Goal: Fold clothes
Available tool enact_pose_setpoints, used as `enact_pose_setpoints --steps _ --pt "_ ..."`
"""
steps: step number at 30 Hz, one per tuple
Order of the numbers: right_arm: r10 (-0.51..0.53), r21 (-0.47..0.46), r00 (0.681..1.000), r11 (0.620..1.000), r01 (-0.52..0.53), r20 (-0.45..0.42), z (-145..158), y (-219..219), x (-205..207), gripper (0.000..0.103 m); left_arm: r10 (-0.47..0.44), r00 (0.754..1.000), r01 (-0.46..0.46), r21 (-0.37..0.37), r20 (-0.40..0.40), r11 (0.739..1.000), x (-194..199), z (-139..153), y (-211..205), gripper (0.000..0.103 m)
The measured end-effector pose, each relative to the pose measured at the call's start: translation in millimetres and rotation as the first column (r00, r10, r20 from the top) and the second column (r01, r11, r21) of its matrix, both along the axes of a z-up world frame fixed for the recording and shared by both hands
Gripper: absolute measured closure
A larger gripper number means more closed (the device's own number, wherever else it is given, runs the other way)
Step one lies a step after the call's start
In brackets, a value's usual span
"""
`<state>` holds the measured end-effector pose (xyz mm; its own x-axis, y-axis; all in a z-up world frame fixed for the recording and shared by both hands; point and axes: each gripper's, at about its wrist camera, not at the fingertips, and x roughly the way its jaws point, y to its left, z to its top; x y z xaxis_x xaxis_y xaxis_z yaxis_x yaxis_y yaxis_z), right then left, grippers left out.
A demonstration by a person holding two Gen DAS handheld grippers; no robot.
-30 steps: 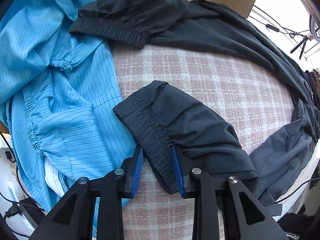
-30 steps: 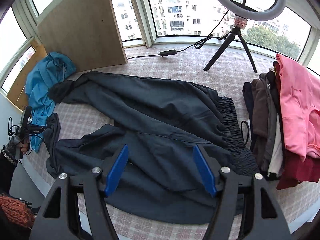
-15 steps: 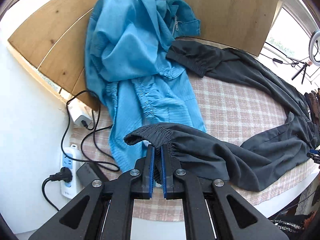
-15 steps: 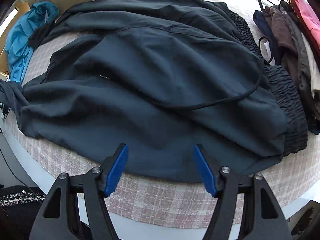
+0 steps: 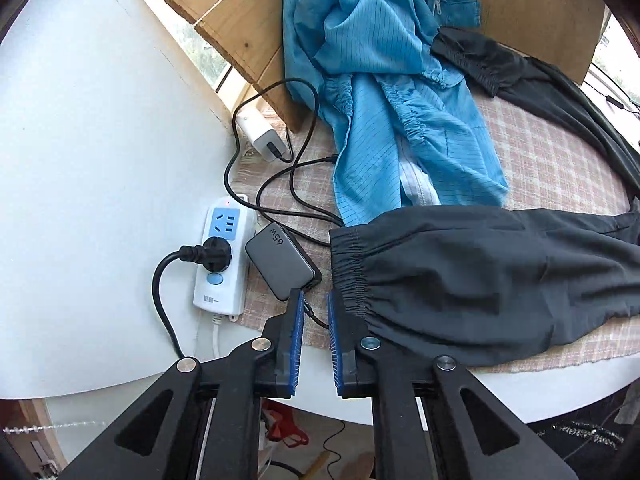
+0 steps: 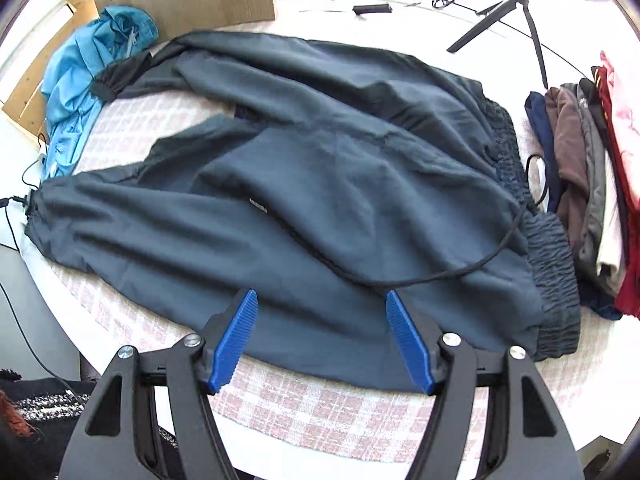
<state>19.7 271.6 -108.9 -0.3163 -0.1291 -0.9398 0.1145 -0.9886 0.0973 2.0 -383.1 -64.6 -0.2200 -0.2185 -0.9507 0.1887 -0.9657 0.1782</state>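
- Left gripper: jaws opening, narrow gap, nothing between them now. A sec ago they pinched the elastic cuff of the dark trousers; cuff now lies free on the checked cloth, just right of the fingertips.
- Meaning: near leg got pulled out straight toward table edge & released. Leg-straightening looks done; actual fold not yet begun.
- Right gripper: jaws wide, empty, hovering low over trousers' near edge, closer than before. Prob. lining up for next grab.
- Trousers: spread flat across table, legs apart, waistband at right w/ drawstring trailing over the fabric.
- Around: blue garment bunched beyond the cuff; power strip & charger brick just left of cuff; stack of folded clothes beside waistband.
- Risk: cuff sits close to charger cable.
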Motion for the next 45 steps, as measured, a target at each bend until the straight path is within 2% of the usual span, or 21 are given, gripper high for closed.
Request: enact_pose_setpoints --steps 2,4,6,8,9,12,15,19,21,24,26,27,28,31,33,36,39,42,43,44,45 --pt "0.034 -0.001 0.997 0.999 -0.034 -0.069 29.3 -4.5 -17.2 0.037 -0.053 0.997 0.053 -0.008 -0.054 0.999 -21.4 19.0 15.3 0.087" --pt "0.064 0.029 0.989 0.998 -0.061 -0.137 59.4 -12.7 -41.9 0.037 -0.119 0.988 0.118 -0.009 -0.103 0.993 -50.4 33.1 33.7 0.078" --pt "0.098 0.052 0.977 0.995 -0.089 -0.191 82.8 -21.8 -69.9 0.037 -0.195 0.97 0.199 0.014 -0.146 0.98 -90.3 39.1 54.8 0.077" --pt "0.123 0.048 0.964 0.992 -0.115 -0.234 95.9 -30.7 -97.3 0.037 -0.262 0.95 0.272 0.041 -0.168 0.961 -128.3 32.9 75.8 0.071" --pt "0.135 0.039 0.962 0.991 -0.129 -0.238 96.8 -37.2 -110.3 0.037 -0.297 0.94 0.308 0.047 -0.166 0.95 -144.6 24.0 87.9 0.065" --pt "0.205 0.0 0.957 0.978 -0.21 -0.207 77.6 -74.6 -146.5 0.037 -0.404 0.905 0.414 0.049 -0.135 0.909 -188.4 -11.2 127.2 0.065" --pt "0.301 -0.006 0.943 0.952 -0.305 -0.143 37.4 -122.7 -166.6 0.037 -0.46 0.88 0.471 0.082 -0.123 0.878 -221.2 -42.4 150.0 0.064" --pt "0.393 0.025 0.918 0.919 -0.392 -0.048 -22.9 -176.1 -194.8 0.037 -0.468 0.881 0.473 0.07 -0.072 0.878 -259.3 -82.9 156.6 0.064" --pt "0.418 0.073 0.908 0.906 -0.416 -0.015 -44.6 -188.4 -206.4 0.037 -0.485 0.874 0.487 0.066 -0.044 0.871 -273.3 -99.4 160.4 0.064" --pt "0.448 0.13 0.894 0.885 -0.447 0.025 -69.6 -197.3 -220.8 0.037 -0.512 0.859 0.512 0.019 -0.001 0.859 -286.4 -120.2 167.9 0.064" --pt "0.461 0.145 0.887 0.875 -0.462 0.04 -79.3 -196.2 -226.2 0.037 -0.505 0.863 0.504 0.025 0.001 0.863 -293.5 -123.1 165.2 0.065" --pt "0.464 0.135 0.885 0.875 -0.465 0.041 -81.4 -193.2 -228.4 0.037 -0.501 0.866 0.5 0.028 0.002 0.865 -297.0 -124.6 163.8 0.076" --pt "0.455 0.126 0.89 0.881 -0.456 0.036 -79.8 -188.5 -230.7 0.043 -0.497 0.868 0.496 0.03 0.003 0.868 -300.6 -126.0 162.5 0.09" --pt "0.421 0.067 0.907 0.905 -0.421 0.02 -70.1 -171.7 -236.1 0.099 -0.467 0.884 0.466 0.065 -0.011 0.882 -305.2 -115.7 152.2 0.095" --pt "0.39 -0.003 0.921 0.921 -0.39 0.01 -58.1 -157.6 -237.3 0.099 -0.438 0.898 0.439 0.102 -0.033 0.893 -300.7 -96.6 141.3 0.095" --pt "0.397 -0.012 0.918 0.918 -0.397 -0.024 -32.2 -144.8 -223.8 0.099 -0.407 0.91 0.415 0.15 -0.079 0.898 -280.0 -55.0 123.7 0.095" --pt "0.404 -0.026 0.913 0.914 -0.406 -0.061 -5.4 -133.1 -210.9 0.099 -0.374 0.919 0.39 0.167 -0.123 0.905 -254.7 -9.7 101.5 0.095" --pt "0.396 -0.021 0.914 0.917 -0.399 -0.088 9.4 -125.2 -201.7 0.099 -0.302 0.942 0.328 0.206 -0.149 0.922 -238.4 23.0 72.6 0.095" --pt "0.393 -0.007 0.915 0.918 -0.395 -0.085 7.5 -125.2 -200.7 0.095 -0.278 0.948 0.306 0.204 -0.152 0.93 -237.3 28.9 63.5 0.094" --pt "0.41 0.006 0.911 0.912 -0.41 -0.043 -1.1 -128.6 -201.8 0.08 -0.251 0.957 0.276 0.189 -0.147 0.942 -240.4 29.3 54.1 0.094" --pt "0.414 -0.008 0.91 0.91 -0.414 -0.016 -5.9 -128.5 -203.3 0.073 -0.228 0.964 0.25 0.179 -0.133 0.952 -246.0 24.7 46.3 0.094"
